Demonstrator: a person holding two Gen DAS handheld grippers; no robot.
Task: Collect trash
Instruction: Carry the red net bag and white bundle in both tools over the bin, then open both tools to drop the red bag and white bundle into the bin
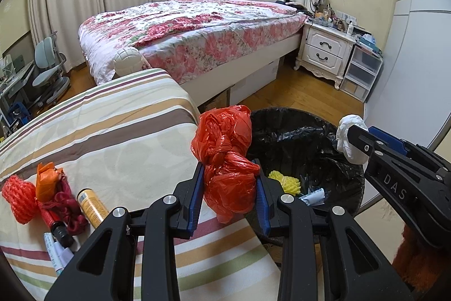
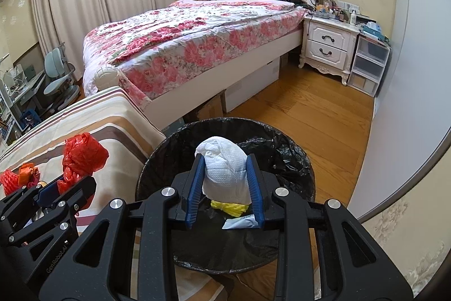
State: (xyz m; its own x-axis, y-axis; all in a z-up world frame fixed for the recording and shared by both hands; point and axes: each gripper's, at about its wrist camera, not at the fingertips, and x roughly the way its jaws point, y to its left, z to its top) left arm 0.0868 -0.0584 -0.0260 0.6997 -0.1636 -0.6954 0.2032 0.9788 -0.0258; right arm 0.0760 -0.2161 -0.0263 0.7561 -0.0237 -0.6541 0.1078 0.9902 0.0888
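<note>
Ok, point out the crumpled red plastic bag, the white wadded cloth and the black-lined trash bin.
crumpled red plastic bag (image 1: 225, 160), left wrist view, knotted middle
white wadded cloth (image 2: 225, 168), right wrist view, front face
black-lined trash bin (image 2: 298, 160), right wrist view, liner rim
</note>
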